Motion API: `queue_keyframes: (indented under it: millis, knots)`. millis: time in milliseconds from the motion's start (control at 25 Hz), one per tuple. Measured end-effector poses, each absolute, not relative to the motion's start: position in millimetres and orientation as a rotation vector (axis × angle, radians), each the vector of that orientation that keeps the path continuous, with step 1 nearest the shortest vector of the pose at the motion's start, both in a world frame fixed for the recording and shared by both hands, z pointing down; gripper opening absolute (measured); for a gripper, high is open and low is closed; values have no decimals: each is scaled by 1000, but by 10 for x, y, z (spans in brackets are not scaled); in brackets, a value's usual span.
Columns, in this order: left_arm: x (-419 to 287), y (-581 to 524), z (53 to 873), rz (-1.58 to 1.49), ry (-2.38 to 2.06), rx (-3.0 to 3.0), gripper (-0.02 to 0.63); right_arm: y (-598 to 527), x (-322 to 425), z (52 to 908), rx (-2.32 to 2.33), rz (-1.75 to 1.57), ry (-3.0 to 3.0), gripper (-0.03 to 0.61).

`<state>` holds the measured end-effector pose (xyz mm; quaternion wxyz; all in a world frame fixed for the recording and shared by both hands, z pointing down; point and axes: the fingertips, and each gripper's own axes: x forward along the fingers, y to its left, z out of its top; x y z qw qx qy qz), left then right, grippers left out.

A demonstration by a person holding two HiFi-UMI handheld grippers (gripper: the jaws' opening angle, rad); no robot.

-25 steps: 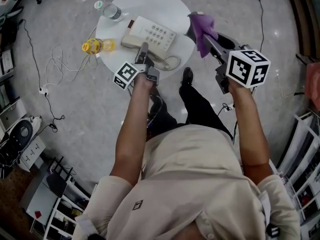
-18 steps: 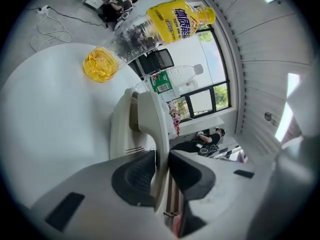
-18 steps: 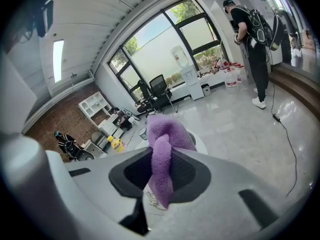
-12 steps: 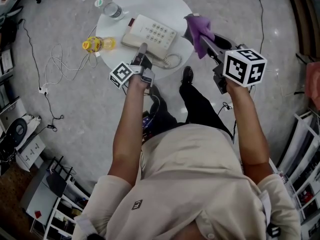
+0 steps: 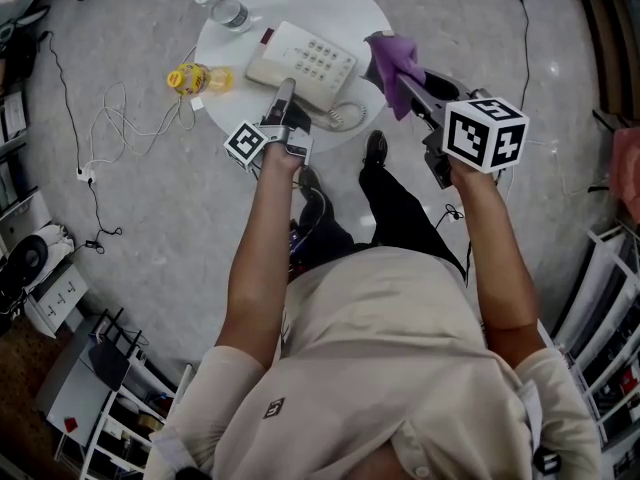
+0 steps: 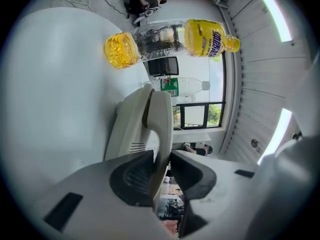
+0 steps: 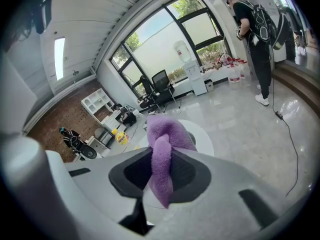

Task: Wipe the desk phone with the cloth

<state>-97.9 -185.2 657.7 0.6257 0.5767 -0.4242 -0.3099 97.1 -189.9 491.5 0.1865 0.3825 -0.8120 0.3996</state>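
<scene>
the left gripper (image 6: 161, 159) is clamping narrow on the handset (image 6: 159, 119) at the near side of the phone (image 5: 305, 58). its jaws have just been easing apart a little, with the handset between them and both pads on it. the right gripper (image 5: 398, 73) is pinching a purple cloth (image 5: 392, 53), which is bunching out past its jaws. it is hanging by the right rim of the round white table (image 5: 330, 8), just beside the phone but not touching it.

the wiping itself looks not yet begun: this is likely the approach, with one side steadying the handset. the next move is calling for the cloth to come left and down onto the keypad, pressing lightly so the phone is not sliding.

the coiled cord (image 5: 345, 118) is lying at the near right corner, where the cloth could be snagging. farther left a yellow bottle (image 5: 198, 78) is lying on its side at the rim, and a clear bottle (image 5: 229, 13) is sitting at the far left, both apart from the wiping path.
</scene>
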Motion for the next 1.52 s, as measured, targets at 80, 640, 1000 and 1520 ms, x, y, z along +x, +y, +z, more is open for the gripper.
queue_keyframes:
  millis: [80, 640, 1000, 1520]
  knots:
    - [-980, -1837, 6589, -694, -966, 1318, 96, -1861, 973, 4928, 1069, 1125, -2285, 64]
    - [-1050, -1689, 6452, -594, -962, 1417, 170, -1654, 1066, 4941, 1076, 1130, -2271, 64]
    - [-1126, -1736, 6481, -537, -952, 1460, 175, -1459, 799, 5086, 989, 1192, -2249, 66]
    - [-1595, -908, 6942, -385, -1052, 1300, 129, -1152, 509, 5550, 882, 1380, -2136, 67]
